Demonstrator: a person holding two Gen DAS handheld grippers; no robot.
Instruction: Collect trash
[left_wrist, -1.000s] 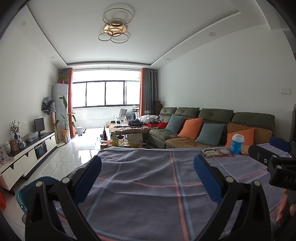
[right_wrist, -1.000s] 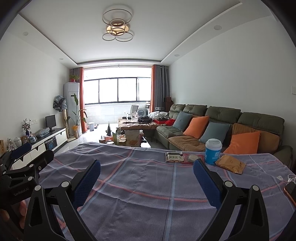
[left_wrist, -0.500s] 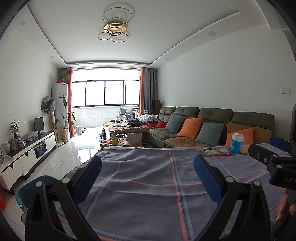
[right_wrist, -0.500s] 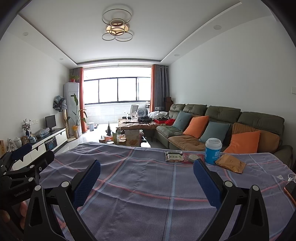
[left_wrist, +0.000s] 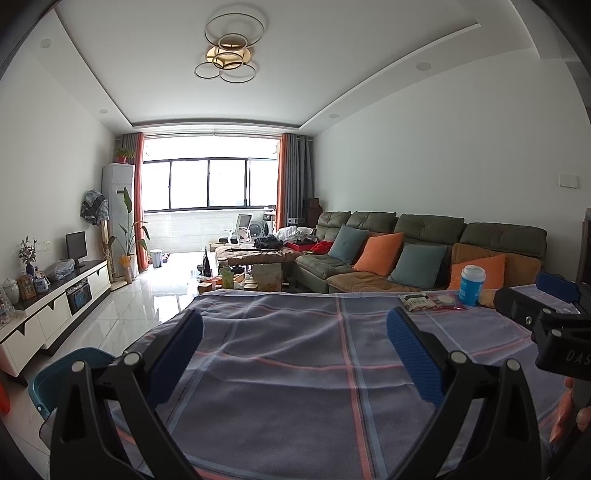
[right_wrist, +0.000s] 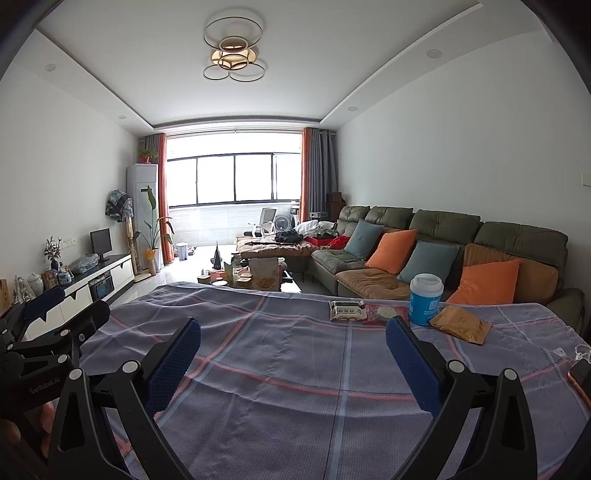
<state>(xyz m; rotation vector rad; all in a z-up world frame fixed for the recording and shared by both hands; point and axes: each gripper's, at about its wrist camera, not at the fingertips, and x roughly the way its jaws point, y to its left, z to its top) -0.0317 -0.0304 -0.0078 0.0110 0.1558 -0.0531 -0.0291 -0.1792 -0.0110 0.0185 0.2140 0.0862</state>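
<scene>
Hardly anything has moved over the last second: both views have only drifted a touch, the cup and wrappers sitting a little differently in frame, so collecting has not really begun. Going left to right, a teal bin (left_wrist: 55, 376) shows on the floor just off the left edge of the cloth-covered surface (left_wrist: 295, 369), a likely place for the trash. The left hand-held gripper (left_wrist: 293, 350) hovers over bare cloth with its jaws wide and nothing between them. The right hand-held gripper (right_wrist: 293, 350) is likewise spread wide and empty. Beyond it, near the far right edge of the cloth, the trash lies together: a green-and-white snack packet (right_wrist: 347, 309), a red wrapper (right_wrist: 384, 314) touching it, a blue paper cup (right_wrist: 424, 299) standing upright, and a brown packet (right_wrist: 460, 325) just beside the cup. All of it is well apart from either gripper, so a reach forward and right probably comes first.
</scene>
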